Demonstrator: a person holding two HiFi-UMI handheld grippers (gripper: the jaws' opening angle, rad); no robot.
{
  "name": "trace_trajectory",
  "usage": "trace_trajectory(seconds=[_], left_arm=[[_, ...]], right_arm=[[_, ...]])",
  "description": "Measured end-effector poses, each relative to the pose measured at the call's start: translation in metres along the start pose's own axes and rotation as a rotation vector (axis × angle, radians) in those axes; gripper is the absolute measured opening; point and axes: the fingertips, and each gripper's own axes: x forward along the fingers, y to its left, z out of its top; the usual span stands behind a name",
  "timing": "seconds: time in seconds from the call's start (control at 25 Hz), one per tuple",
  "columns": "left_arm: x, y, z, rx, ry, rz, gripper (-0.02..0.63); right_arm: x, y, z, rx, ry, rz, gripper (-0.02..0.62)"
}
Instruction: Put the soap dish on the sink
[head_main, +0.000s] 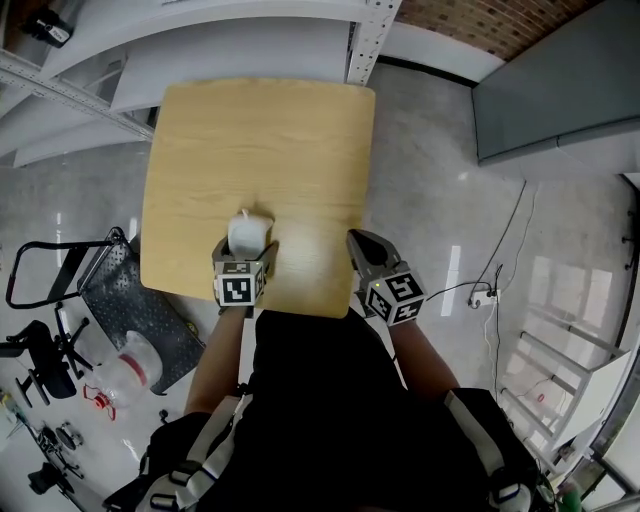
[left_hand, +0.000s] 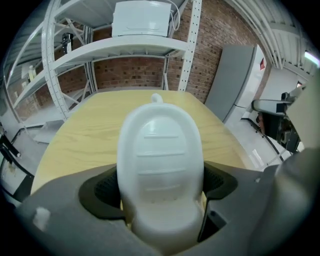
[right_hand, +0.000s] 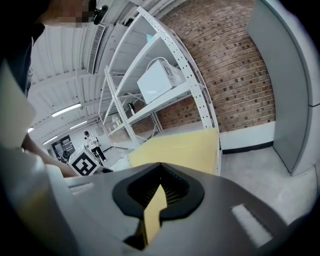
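Grey left gripper (head_main: 247, 250) (left_hand: 162, 200): clenched on the white, oval, ribbed plastic soap dish (head_main: 249, 230) (left_hand: 160, 160); both dark pads pressed against the dish's narrow near end, one on each side.
Soap dish, attitude: ribbed face turned up, broad end pointing away from the gripper, a small white nub showing at its far tip.
Soap dish, position: over the near part of the square, light wooden table (head_main: 260, 140) (left_hand: 90, 130), somewhat left of the middle; no view showed whether it rested on the wood or was held just above it.
Grey right gripper (head_main: 362, 243) (right_hand: 157, 197): jaws drawn together with only a thin slit between the pads, nothing held; the wooden table (right_hand: 185, 145) showed through the slit.
Right gripper, position: at the table's near right corner, well apart from the soap dish, jaws pointing toward the far side.
Table: top bare apart from the dish.
Floor: pale grey polished floor (head_main: 440, 200) around the table on all sides.
Beyond the table: white metal shelving rack (left_hand: 125, 47) (right_hand: 165, 95) carrying a white box-shaped appliance (left_hand: 142, 17) (right_hand: 157, 80), backed by a red brick wall (left_hand: 130, 72) (right_hand: 235, 70).
Right of the rack: tall grey cabinet (left_hand: 240, 80) standing against the brick wall.
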Motion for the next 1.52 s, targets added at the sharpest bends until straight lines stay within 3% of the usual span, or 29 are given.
trace_trajectory(seconds=[0.2,0.36,1.08,1.2,1.36,1.52], left_arm=[[0.01,-0.002,-0.002,0.03,0.037,0.0,0.456],[0.014,-0.005,-0.009,-0.003,0.054,-0.014,0.456],[0.021,-0.009,-0.01,0.004,0.01,-0.027,0.461],[0.018,-0.008,-0.009,0.001,0.003,-0.028,0.494],[0.01,-0.006,0.001,0.001,-0.036,-0.028,0.495],[-0.01,-0.005,0.021,-0.008,-0.133,-0.041,0.494]], right_arm=[[-0.009,-0.012,0.003,0.019,-0.018,-0.034,0.006],[-0.014,-0.017,0.0,0.035,-0.016,-0.054,0.006],[-0.013,-0.006,0.0,-0.005,0.0,-0.032,0.006],[-0.015,0.0,0.002,-0.023,-0.003,-0.026,0.006],[-0.018,0.003,0.009,-0.042,-0.022,-0.026,0.006],[-0.023,0.003,0.019,-0.043,-0.064,-0.029,0.006]])
